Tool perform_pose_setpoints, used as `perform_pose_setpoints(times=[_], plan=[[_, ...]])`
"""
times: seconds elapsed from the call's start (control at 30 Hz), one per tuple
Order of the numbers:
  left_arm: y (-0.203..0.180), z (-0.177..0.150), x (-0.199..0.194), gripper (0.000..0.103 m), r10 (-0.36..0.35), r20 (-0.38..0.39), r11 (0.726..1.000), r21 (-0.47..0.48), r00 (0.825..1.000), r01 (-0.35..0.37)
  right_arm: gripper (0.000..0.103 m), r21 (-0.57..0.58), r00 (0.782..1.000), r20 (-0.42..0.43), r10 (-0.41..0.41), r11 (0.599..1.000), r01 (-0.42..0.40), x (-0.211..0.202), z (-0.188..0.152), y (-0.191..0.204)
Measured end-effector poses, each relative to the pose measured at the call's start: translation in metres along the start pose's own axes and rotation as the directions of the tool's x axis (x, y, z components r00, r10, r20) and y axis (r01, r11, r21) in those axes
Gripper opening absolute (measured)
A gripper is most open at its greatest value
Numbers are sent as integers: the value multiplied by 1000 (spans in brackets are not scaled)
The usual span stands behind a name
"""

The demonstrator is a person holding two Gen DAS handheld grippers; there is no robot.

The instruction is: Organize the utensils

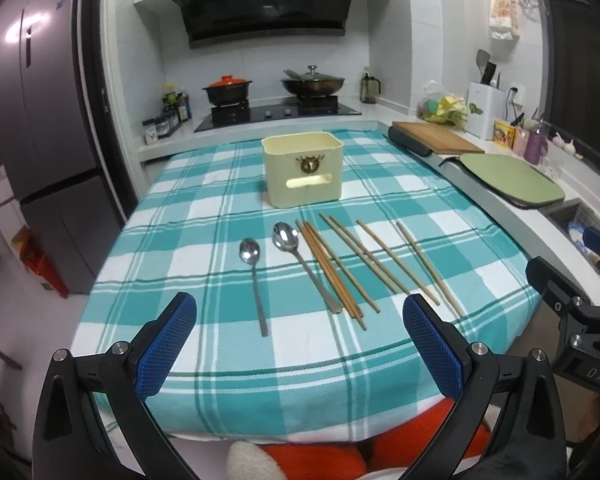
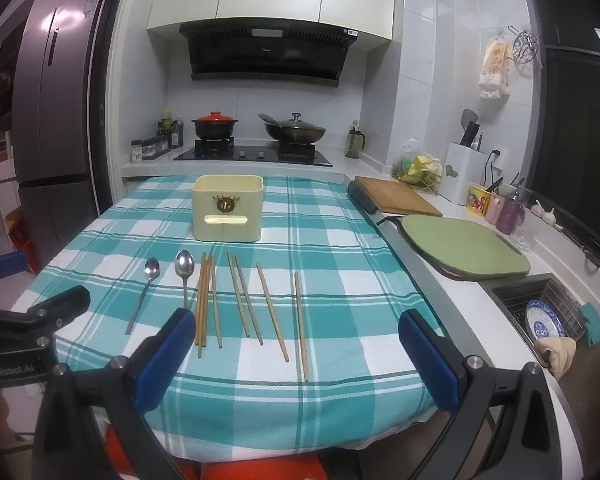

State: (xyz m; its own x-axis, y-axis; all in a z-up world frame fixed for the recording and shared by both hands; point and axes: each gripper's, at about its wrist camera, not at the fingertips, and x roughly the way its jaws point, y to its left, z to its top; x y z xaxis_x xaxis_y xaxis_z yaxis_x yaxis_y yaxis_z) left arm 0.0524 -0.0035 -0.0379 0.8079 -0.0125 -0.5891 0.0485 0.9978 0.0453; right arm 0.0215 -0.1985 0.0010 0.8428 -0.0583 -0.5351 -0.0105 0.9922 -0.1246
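Observation:
A cream utensil box (image 1: 302,169) (image 2: 228,207) stands upright at the back of the checked tablecloth (image 1: 180,216) (image 2: 340,248). In front of it lie a small metal spoon (image 1: 254,276) (image 2: 144,292), a larger spoon (image 1: 300,260) (image 2: 184,274) and several wooden chopsticks (image 1: 364,264) (image 2: 244,300), all fanned out side by side. My left gripper (image 1: 300,328) hovers open over the near table edge, short of the spoon handles. My right gripper (image 2: 296,340) is open too, with the chopstick ends between its blue pads (image 2: 168,356). Neither holds anything.
A fridge (image 1: 40,120) stands left. The stove (image 1: 276,112) with two pots is behind the table. On the right counter lie a wooden board (image 2: 396,198), a green board (image 2: 464,246) and cups; a sink (image 2: 540,312) holds a blue plate. Each gripper shows in the other's view.

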Motion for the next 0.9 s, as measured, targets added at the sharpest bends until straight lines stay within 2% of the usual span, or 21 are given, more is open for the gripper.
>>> perform_pose_setpoints(times=[0.1, 0.17, 0.27, 0.33, 0.4, 0.47, 0.6, 0.73, 0.8, 0.87, 0.9], plan=[[12, -2, 5, 103, 48, 16, 999, -10, 999, -47, 103, 19, 1000, 13, 22, 1000, -22, 4, 0, -2], [26, -4, 11, 103, 62, 20, 997, -50, 998, -61, 103, 38, 998, 26, 52, 998, -53, 6, 0, -5], [52, -10, 29, 102, 62, -56, 991, -116, 996, -69, 103, 49, 995, 60, 82, 995, -85, 7, 1, -11], [63, -14, 42, 102, 66, -96, 990, -115, 993, -76, 103, 52, 993, 80, 85, 995, -89, 9, 0, -15], [68, -18, 55, 103, 107, -124, 989, -88, 986, -119, 103, 52, 993, 74, 90, 994, -94, 17, -1, -19], [73, -22, 68, 103, 123, -134, 988, -79, 983, -134, 103, 53, 993, 35, 112, 992, -114, 31, -4, -24], [79, -25, 97, 103, 76, -183, 988, -117, 980, -98, 103, 81, 986, -87, 140, 988, -133, 71, -20, -37], [76, -21, 125, 103, 58, -231, 990, -113, 971, -87, 102, 96, 979, -157, 133, 988, -119, 104, -31, -50], [76, -17, 141, 102, 56, -248, 990, -113, 967, -86, 96, 91, 972, -187, 145, 987, -130, 122, -31, -54], [77, -13, 157, 102, 53, -266, 989, -118, 963, -87, 73, 86, 962, -220, 159, 986, -143, 144, -29, -55], [79, -12, 164, 102, 51, -275, 989, -122, 960, -87, 69, 89, 954, -244, 174, 984, -156, 157, -28, -55]])
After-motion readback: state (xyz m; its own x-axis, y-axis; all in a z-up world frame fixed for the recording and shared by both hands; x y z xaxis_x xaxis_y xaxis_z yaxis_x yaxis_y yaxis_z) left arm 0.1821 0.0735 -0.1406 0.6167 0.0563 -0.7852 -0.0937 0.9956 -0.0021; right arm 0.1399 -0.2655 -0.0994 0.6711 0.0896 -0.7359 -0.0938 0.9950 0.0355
